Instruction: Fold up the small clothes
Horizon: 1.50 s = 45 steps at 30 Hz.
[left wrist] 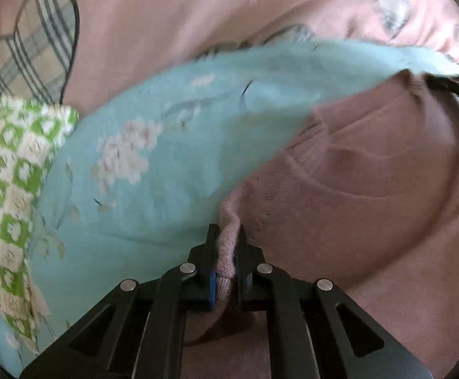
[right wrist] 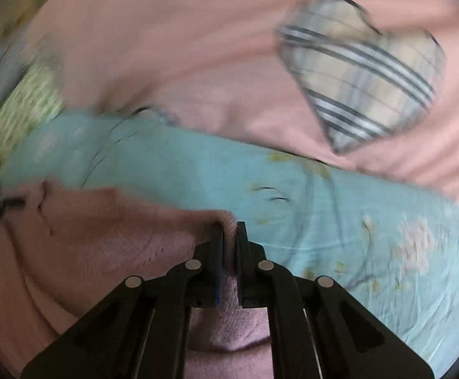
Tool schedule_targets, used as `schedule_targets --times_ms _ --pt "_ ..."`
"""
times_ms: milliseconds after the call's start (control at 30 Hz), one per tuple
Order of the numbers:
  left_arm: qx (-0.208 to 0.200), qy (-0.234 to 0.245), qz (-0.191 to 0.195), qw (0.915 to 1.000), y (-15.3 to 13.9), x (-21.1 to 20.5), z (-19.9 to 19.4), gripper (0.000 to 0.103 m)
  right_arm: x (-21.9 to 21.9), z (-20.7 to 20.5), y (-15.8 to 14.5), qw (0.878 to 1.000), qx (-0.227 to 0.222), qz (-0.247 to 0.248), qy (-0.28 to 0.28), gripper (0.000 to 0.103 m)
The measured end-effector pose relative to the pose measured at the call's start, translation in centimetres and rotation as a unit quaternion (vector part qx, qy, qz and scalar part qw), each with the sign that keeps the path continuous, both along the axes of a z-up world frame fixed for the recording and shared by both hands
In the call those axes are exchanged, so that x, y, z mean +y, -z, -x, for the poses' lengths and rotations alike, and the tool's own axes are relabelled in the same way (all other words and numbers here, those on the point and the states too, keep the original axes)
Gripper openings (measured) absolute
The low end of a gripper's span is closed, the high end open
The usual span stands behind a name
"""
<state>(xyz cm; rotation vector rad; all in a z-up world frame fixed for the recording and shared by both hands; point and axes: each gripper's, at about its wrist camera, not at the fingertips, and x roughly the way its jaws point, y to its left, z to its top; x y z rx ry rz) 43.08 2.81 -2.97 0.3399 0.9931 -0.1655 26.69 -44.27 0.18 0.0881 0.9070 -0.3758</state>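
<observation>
Over the pink bedsheet, beside the blue floral cloth, your pink knit garment hangs stretched. Left gripper and right gripper are each clamped on its edge; keep tension even, lower level.
</observation>
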Motion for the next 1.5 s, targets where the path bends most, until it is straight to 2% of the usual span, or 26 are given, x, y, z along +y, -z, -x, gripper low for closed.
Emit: schedule_targets --times_ms 67,133,200,267,300,333,367,400,467,567,600,667,800,900,933,1033,1200,1300,1433,1500 --pt "-0.008 -0.01 -0.002 0.9999 0.0 0.0 -0.1 0.007 0.3 -0.8 1.9 0.999 0.031 0.008 0.006 0.007" --pt "-0.004 -0.011 0.009 0.9999 -0.7 0.3 0.2 0.011 0.4 -0.9 2.2 0.999 0.031 0.002 0.019 0.008" --pt "-0.004 -0.017 0.028 0.9995 -2.0 1.1 0.5 0.017 -0.1 -0.3 1.2 0.999 0.011 -0.037 0.031 0.016" --pt "-0.008 -0.038 0.045 0.9982 -3.7 2.7 1.7 0.018 -0.2 1.3 -0.9 0.997 -0.005 -0.063 0.044 0.017" --pt "-0.01 -0.048 0.055 0.9973 -4.5 3.6 2.5 0.022 0.1 2.2 -1.6 0.997 -0.014 -0.07 0.042 0.02" --pt "-0.013 -0.062 0.069 0.9956 -5.4 4.7 3.9 0.032 0.7 3.5 -2.9 0.996 -0.026 -0.076 0.037 0.023" --pt "-0.016 -0.07 0.079 0.9943 -6.1 5.2 5.3 0.036 1.4 5.1 -4.2 0.995 -0.038 -0.082 0.032 0.031" --pt "-0.019 -0.077 0.089 0.9928 -6.5 5.0 7.9 0.039 1.8 6.0 -4.9 0.995 -0.046 -0.086 0.027 0.04" --pt "-0.017 -0.086 0.119 0.989 -7.1 5.6 11.4 0.04 4.0 9.5 -6.3 0.992 -0.068 -0.102 0.012 0.049" --pt "-0.006 -0.1 0.145 0.9844 -6.8 6.0 16.4 0.045 8.0 14.9 -6.8 0.99 -0.072 -0.118 0.005 0.05" --pt "-0.001 -0.101 0.149 0.9837 -6.7 5.9 18.3 0.045 8.3 15.1 -6.4 0.99 -0.07 -0.124 0.005 0.05" --pt "0.008 -0.111 0.158 0.9812 -6.0 6.3 21.9 0.046 9.8 18.0 -6.0 0.987 -0.068 -0.142 0.009 0.05" --pt "0.034 -0.117 0.189 0.9744 -4.5 6.8 28.4 0.055 13.0 24.0 -4.9 0.983 -0.066 -0.169 0.019 0.05" --pt "0.05 -0.119 0.205 0.9702 -3.4 7.0 32.2 0.055 15.2 28.1 -4.4 0.978 -0.073 -0.191 0.03 0.05" --pt "0.06 -0.122 0.218 0.9664 -3.0 7.3 33.9 0.055 15.8 29.3 -4.2 0.978 -0.073 -0.193 0.033 0.05" --pt "0.077 -0.125 0.253 0.9562 -2.2 7.7 37.0 0.055 17.4 32.4 -3.8 0.977 -0.074 -0.198 0.041 0.05" --pt "0.081 -0.124 0.274 0.9504 -1.9 7.5 41.4 0.055 19.2 36.7 -3.4 0.972 -0.088 -0.21 0.054 0.05" --pt "0.094 -0.123 0.291 0.9442 -1.4 7.4 43.1 0.055 19.6 38.7 -3.0 0.97 -0.092 -0.216 0.064 0.051" --pt "0.112 -0.119 0.295 0.9415 -0.3 6.6 45.2 0.055 19.7 41.5 -2.5 0.964 -0.097 -0.237 0.074 0.051" --pt "0.127 -0.113 0.304 0.9373 0.4 5.9 46.4 0.055 19.5 43.0 -2.3 0.962 -0.099 -0.243 0.079 0.051"
